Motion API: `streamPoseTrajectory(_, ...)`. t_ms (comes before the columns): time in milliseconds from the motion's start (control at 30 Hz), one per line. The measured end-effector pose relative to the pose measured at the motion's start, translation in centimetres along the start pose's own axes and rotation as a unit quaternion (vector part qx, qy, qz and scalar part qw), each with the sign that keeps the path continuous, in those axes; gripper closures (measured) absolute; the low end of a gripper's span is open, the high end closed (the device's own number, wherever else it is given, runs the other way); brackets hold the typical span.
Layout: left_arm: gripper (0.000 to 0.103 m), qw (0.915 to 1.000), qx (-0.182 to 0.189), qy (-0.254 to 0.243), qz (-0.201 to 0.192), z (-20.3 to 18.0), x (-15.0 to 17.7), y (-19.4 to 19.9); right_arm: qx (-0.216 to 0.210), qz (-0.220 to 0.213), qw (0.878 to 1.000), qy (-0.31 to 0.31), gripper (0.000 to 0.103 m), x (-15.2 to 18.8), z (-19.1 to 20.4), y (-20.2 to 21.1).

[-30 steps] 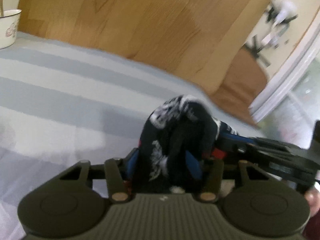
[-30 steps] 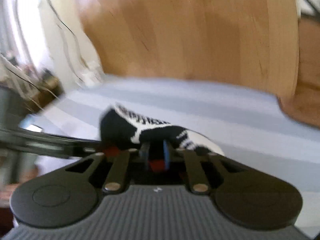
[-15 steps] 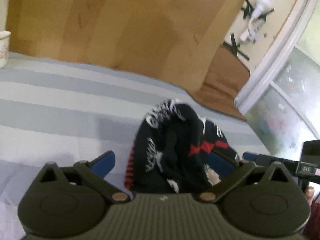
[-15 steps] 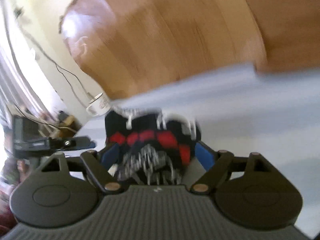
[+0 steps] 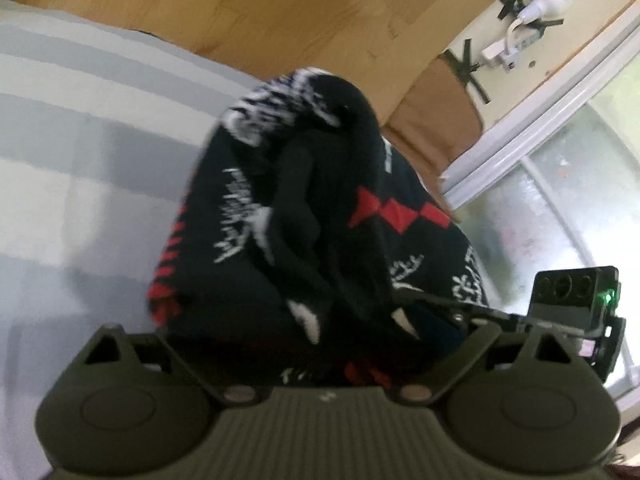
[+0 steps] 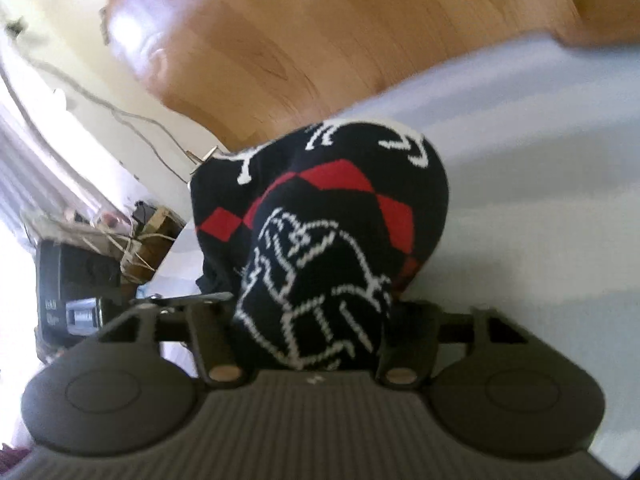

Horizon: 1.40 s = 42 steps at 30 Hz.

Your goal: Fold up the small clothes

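Observation:
A bunched black sock with red diamonds and white patterns (image 5: 320,216) fills the space between the spread jaws of my left gripper (image 5: 324,344), resting on the grey-and-white striped bedcover (image 5: 72,152). In the right wrist view the same sock bundle (image 6: 328,240) sits between the spread jaws of my right gripper (image 6: 316,336). The fingertips of both grippers are hidden by the fabric. The right gripper's body (image 5: 576,308) shows at the right edge of the left wrist view.
A wooden headboard (image 5: 280,12) rises behind the bed. A window (image 5: 560,208) and a wall socket with plugs (image 5: 520,28) are at the right. In the right wrist view a cable (image 6: 120,112) and a dark device (image 6: 76,284) lie beyond the bed's left edge.
Both grippers were shut on the sock one second ago and have opened wide. The sock bundle now looms larger and closer in both views, and the right view has tilted.

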<state>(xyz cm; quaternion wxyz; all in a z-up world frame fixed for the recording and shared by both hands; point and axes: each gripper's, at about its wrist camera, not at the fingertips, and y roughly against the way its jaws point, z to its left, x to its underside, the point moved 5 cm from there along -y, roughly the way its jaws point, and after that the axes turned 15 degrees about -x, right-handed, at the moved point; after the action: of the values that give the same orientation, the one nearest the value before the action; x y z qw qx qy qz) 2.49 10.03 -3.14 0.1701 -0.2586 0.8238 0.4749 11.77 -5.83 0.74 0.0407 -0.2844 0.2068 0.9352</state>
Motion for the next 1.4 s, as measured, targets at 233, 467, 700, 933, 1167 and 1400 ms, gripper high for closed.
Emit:
streamPoseTrajectory(233, 0.009, 0.9982, -0.005, -0.023, -0.056, -1.4, -9.5, -2.6, 0.035, -0.058, 0.995, 0.079, 0.046, -8.6, -0.7, -2.3)
streamPoseTrajectory(467, 0.009, 0.9938, -0.089, -0.033, -0.057, -0.3, -17.1, -11.0, 0.085, -0.054, 0.993, 0.055, 0.046, -15.7, -8.7, -7.3)
streamPoseTrajectory(700, 0.002, 0.9883, -0.134, -0.035, -0.064, 0.3, -16.7, -13.2, 0.116, -0.053, 0.992, 0.022, 0.036, -15.8, -11.5, -9.0)
streamPoseTrajectory(933, 0.000, 0.9560, -0.230, -0.084, -0.161, -2.2, -11.3, -4.7, 0.196, -0.097, 0.971, 0.094, 0.022, -12.1, -6.6, -4.2)
streamPoseTrajectory(1167, 0.000, 0.9314, -0.303, -0.097, -0.177, -4.5, -3.0, -1.0, 0.245, -0.100, 0.960, 0.088, 0.022, -2.5, -3.5, 0.8)
streamPoseTrajectory(1400, 0.000, 0.9117, -0.361, -0.091, -0.174, -5.2, 2.8, 0.2, 0.284, -0.106, 0.948, 0.099, 0.021, 3.4, -1.6, 3.4)
